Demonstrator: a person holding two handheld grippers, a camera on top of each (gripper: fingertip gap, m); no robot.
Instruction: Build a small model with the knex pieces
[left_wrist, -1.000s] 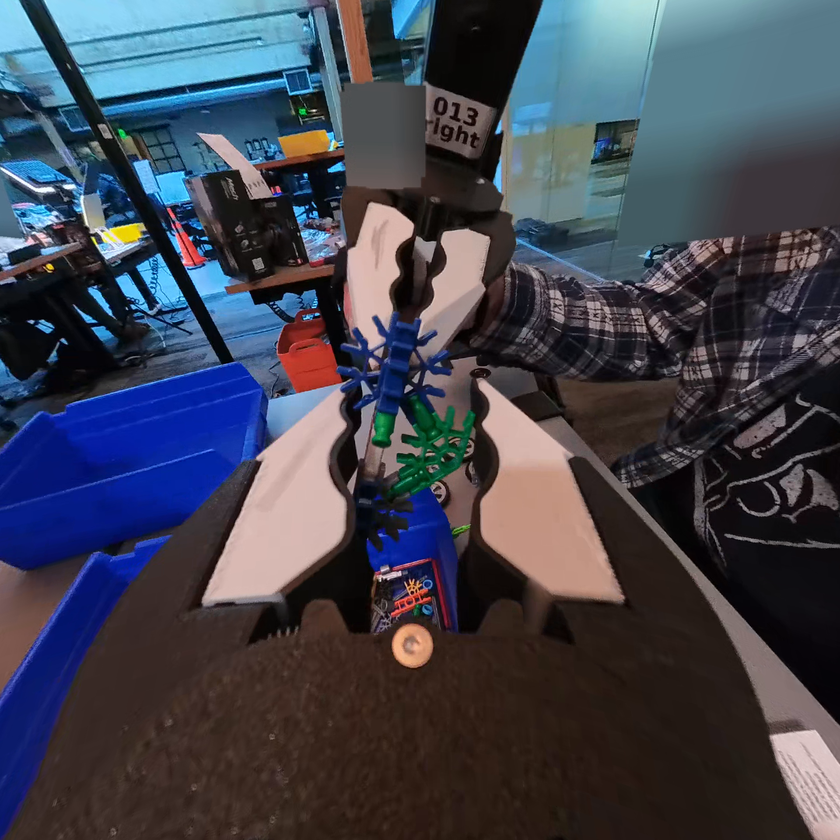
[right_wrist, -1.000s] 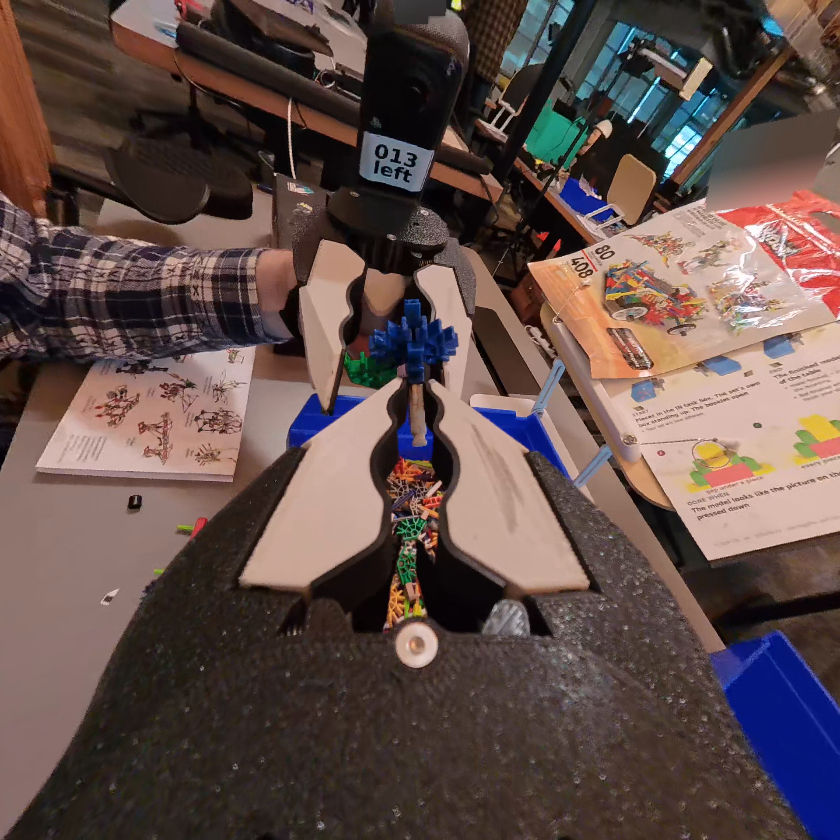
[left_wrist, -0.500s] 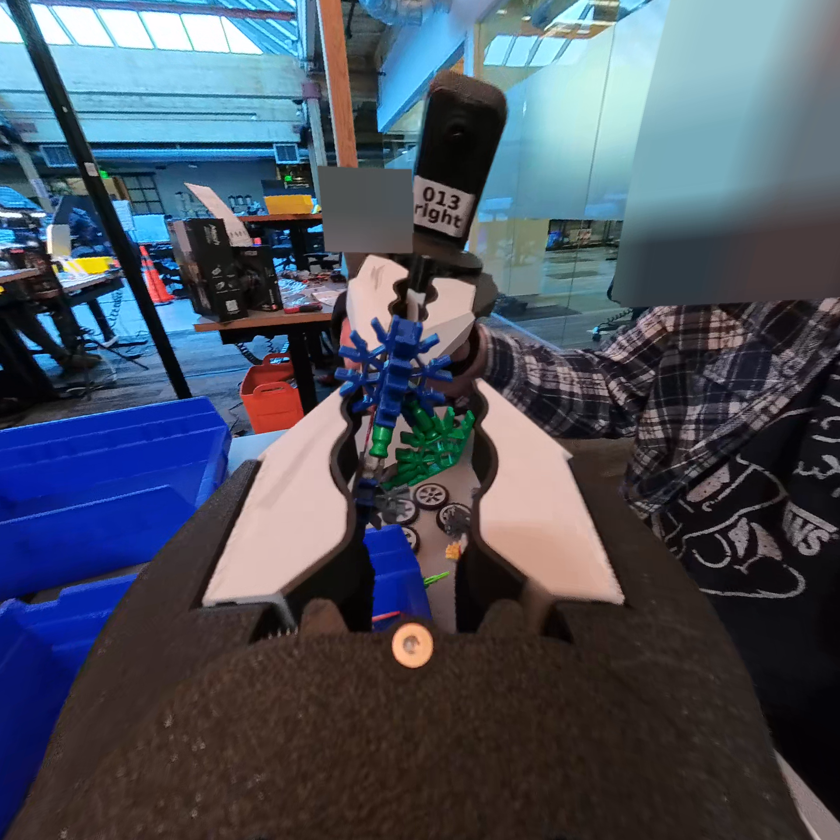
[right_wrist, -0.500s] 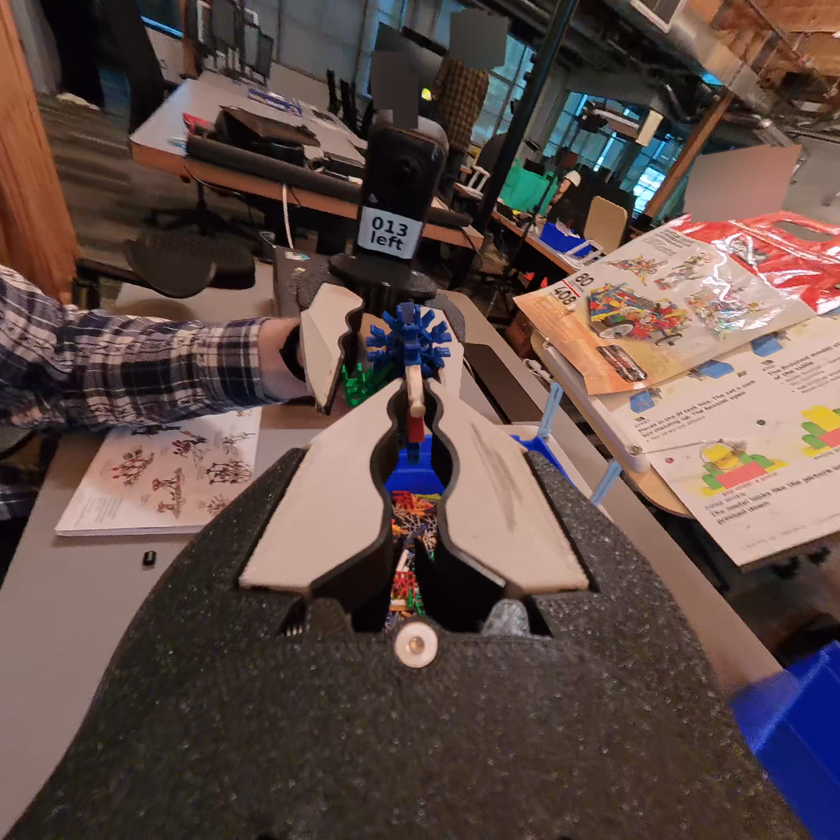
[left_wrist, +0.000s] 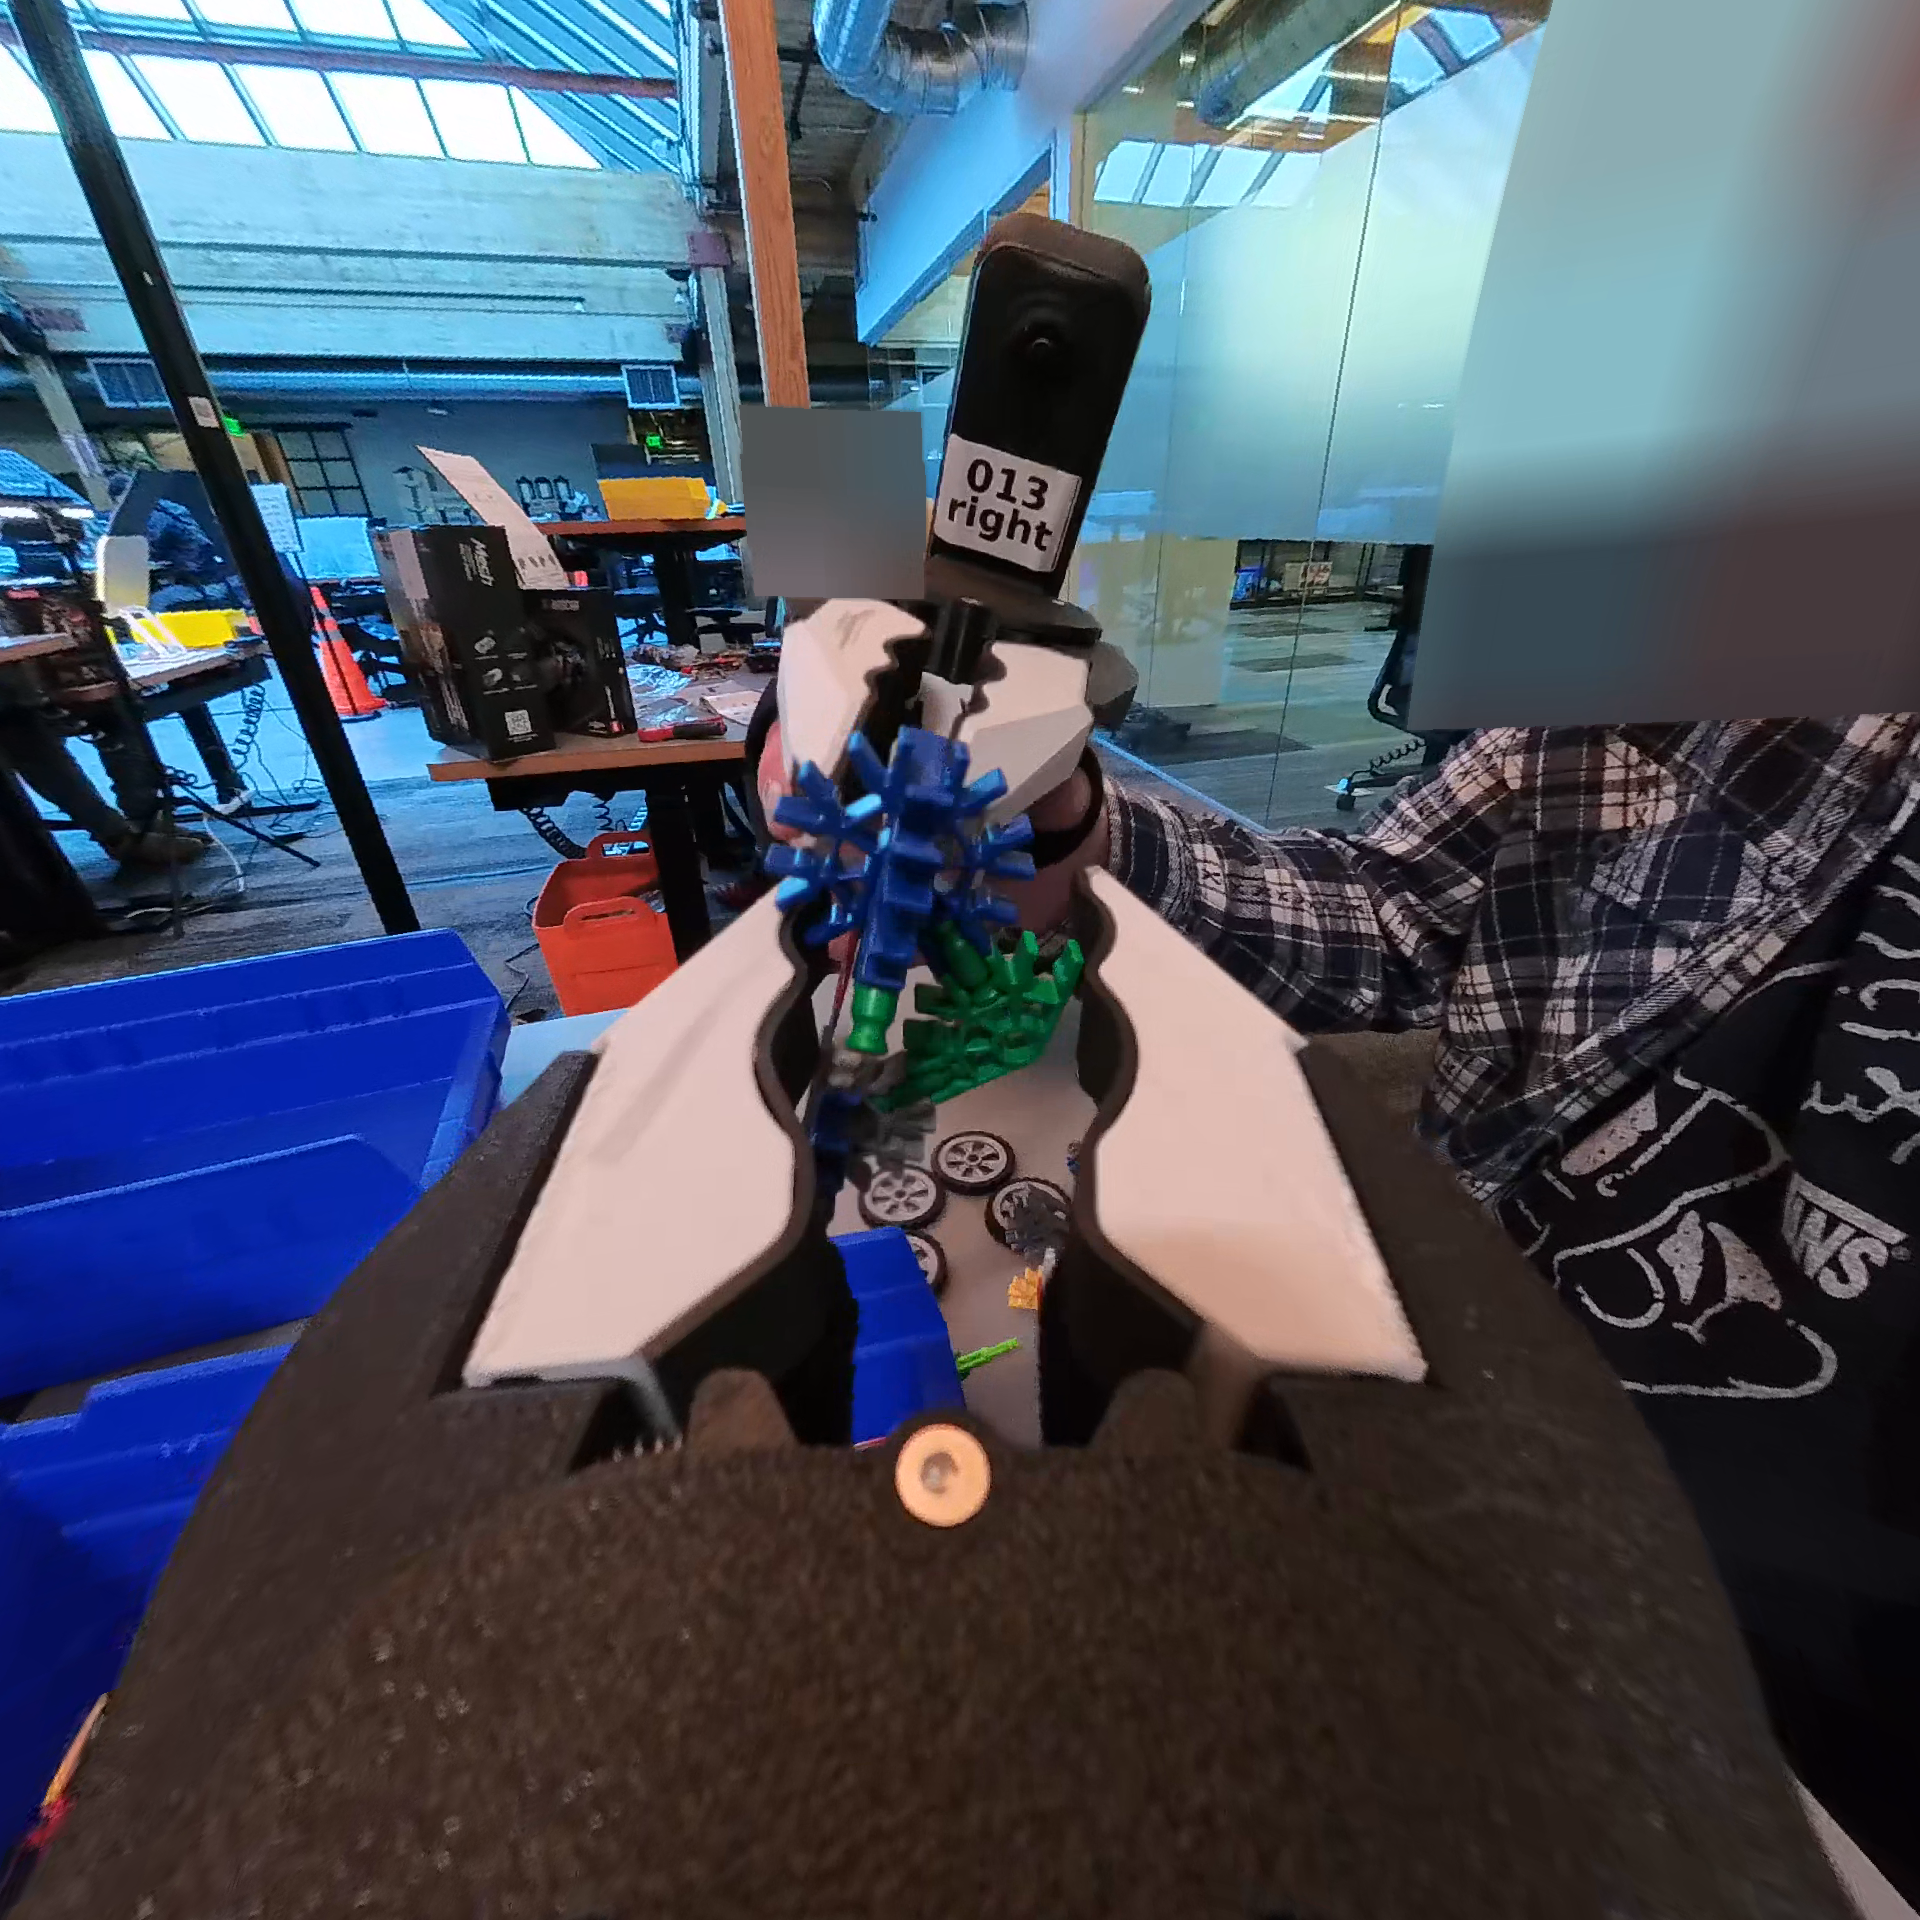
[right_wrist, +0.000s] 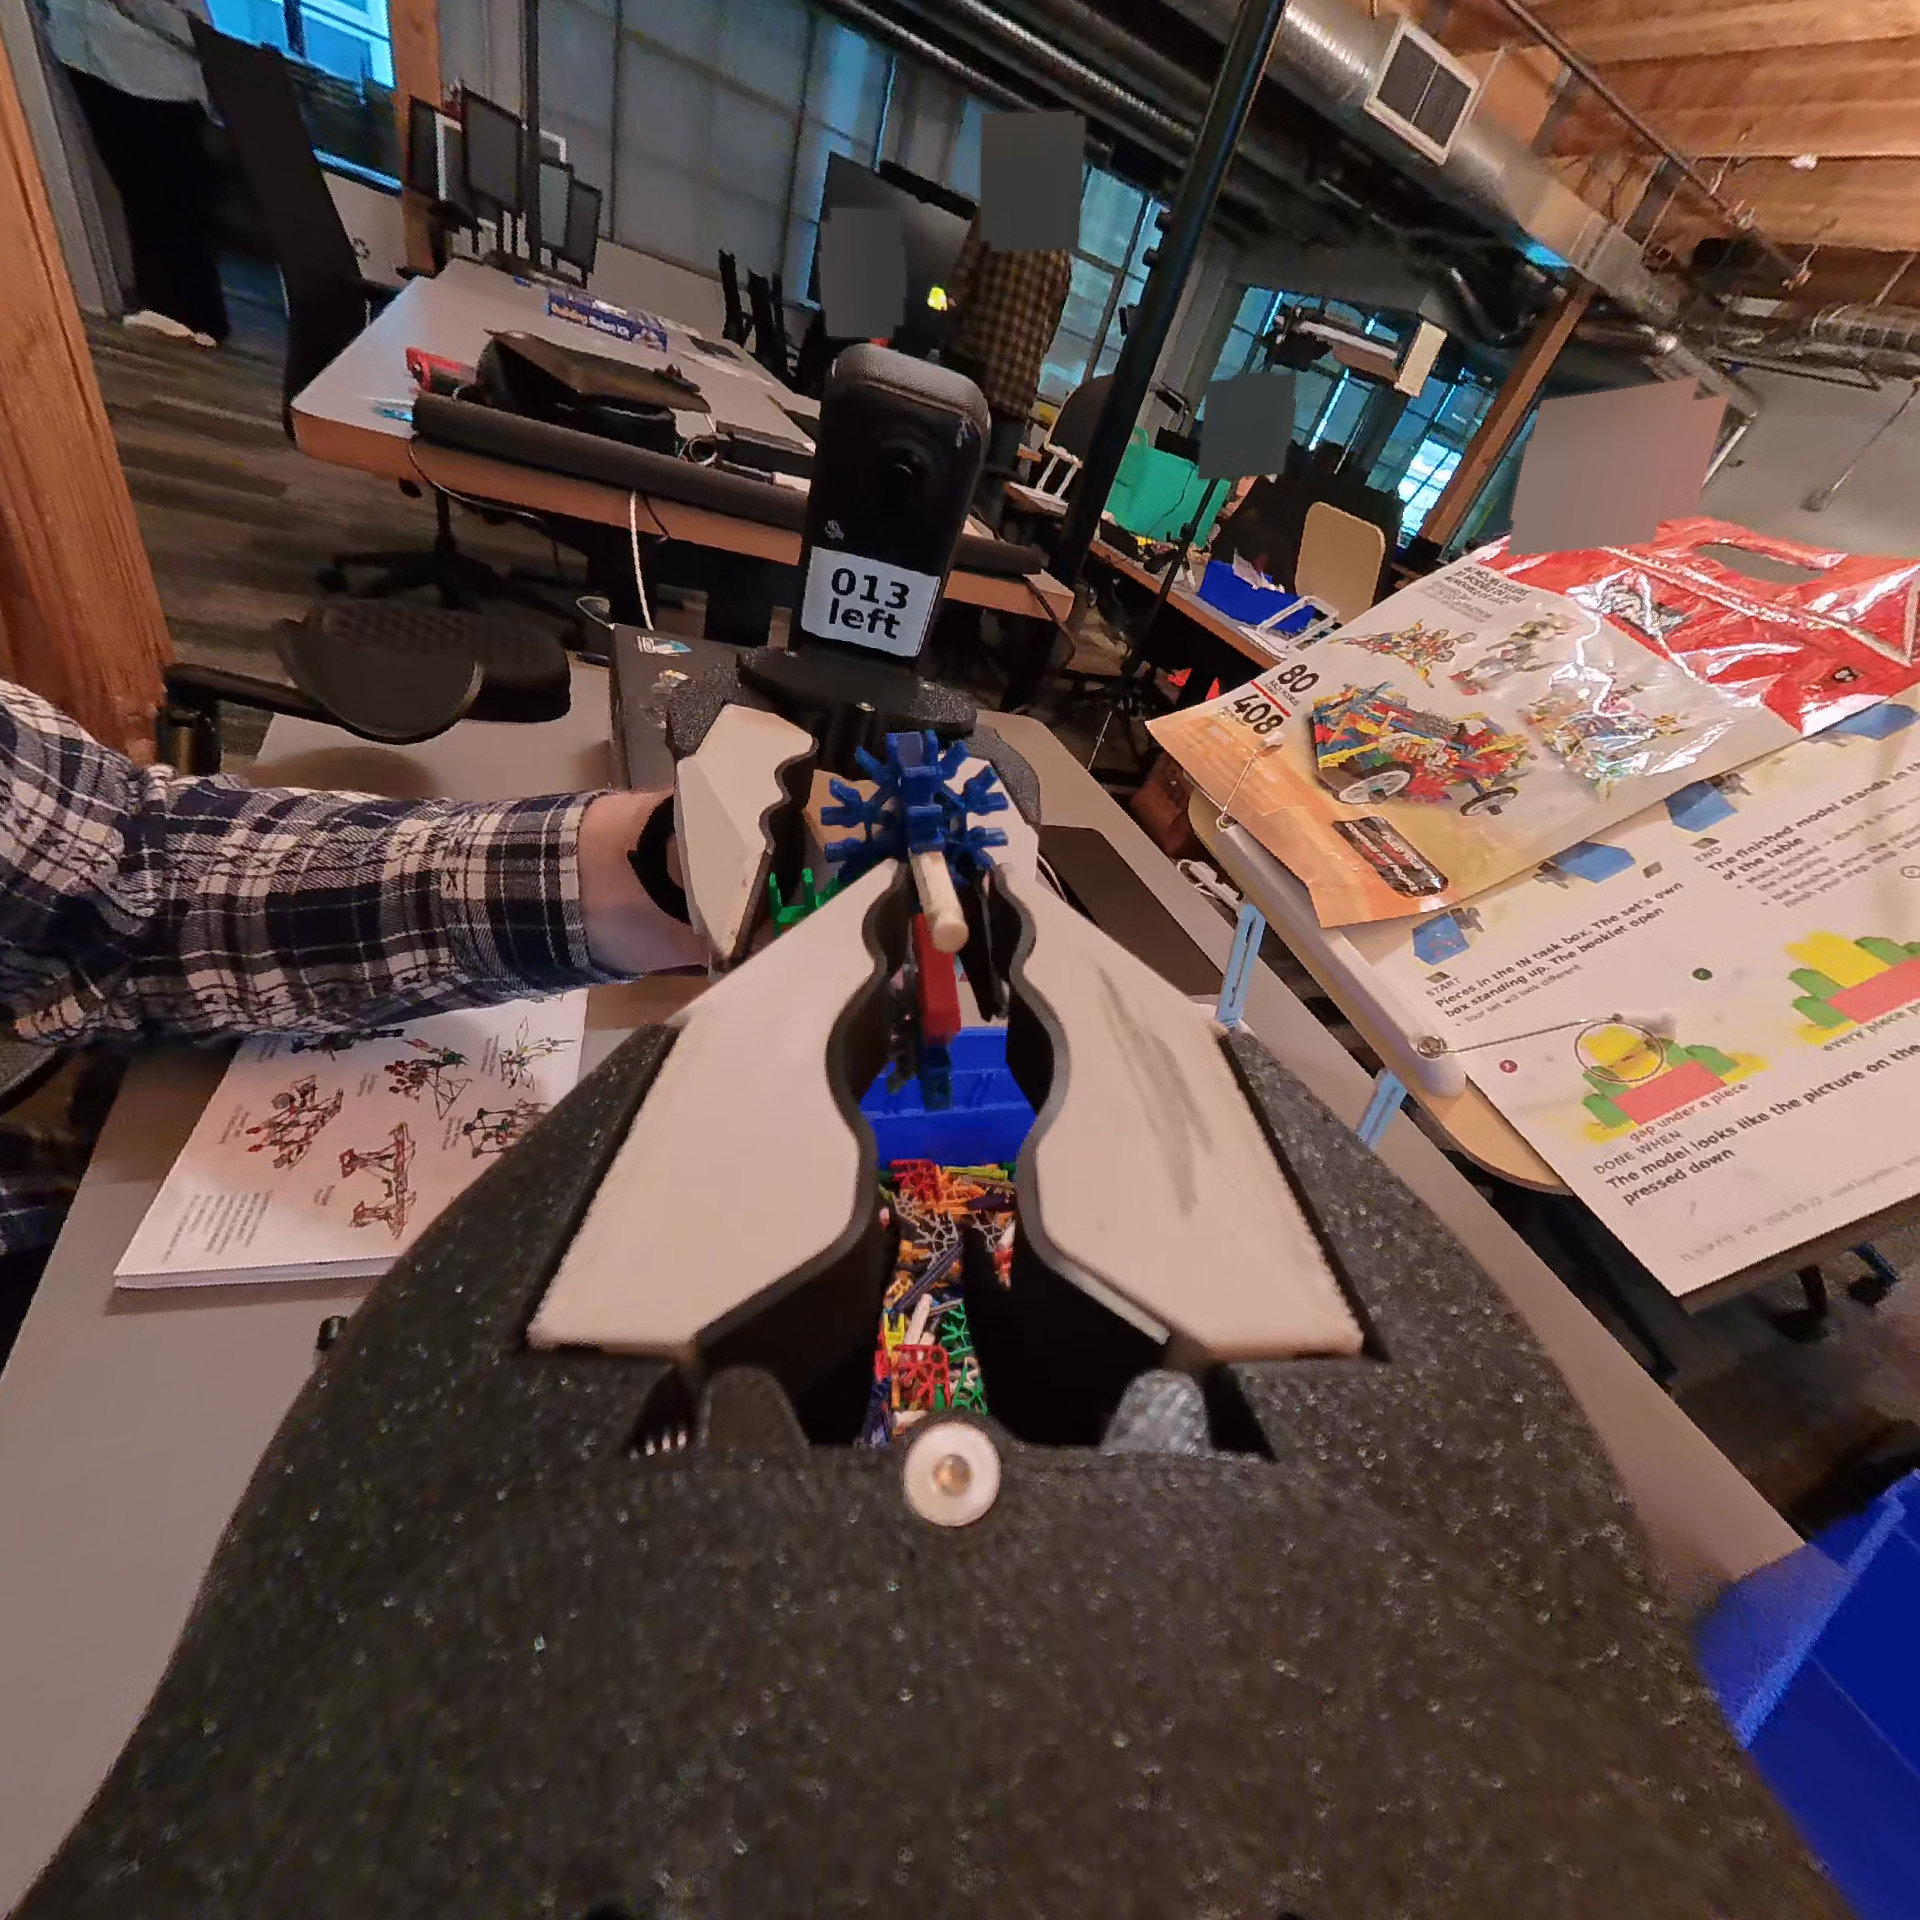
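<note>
A toy assembly hangs between my two grippers, which face each other. It is a stack of blue snowflake connectors (left_wrist: 899, 831) with a green rod (left_wrist: 871, 1013) and green fan connectors (left_wrist: 992, 1013) below. My right gripper (right_wrist: 940, 883) is shut on a white rod (right_wrist: 940, 904) that sticks out of the blue stack (right_wrist: 914, 816); a red piece (right_wrist: 932, 987) hangs beneath. My left gripper (left_wrist: 940, 904) has its jaws partly apart, closed across the assembly: the blue stack touches one finger and the green connectors the other. The right gripper also shows in the left wrist view (left_wrist: 914, 748).
Blue bins (left_wrist: 208, 1122) stand to the left. Small wheels (left_wrist: 971, 1158) lie on the grey table (left_wrist: 982, 1288). Below the grippers a blue bin (right_wrist: 940, 1091) holds several coloured pieces. A booklet (right_wrist: 353, 1143) lies left, a tilted board with printed sheets (right_wrist: 1662, 935) right. A plaid sleeve (right_wrist: 260, 883) reaches in. Less than 4 cm separates the two grippers' tips.
Both grippers have risen together with the assembly held between them. The table and the bins have sunk lower in both views. The red piece has come into sight under my right fingers.
</note>
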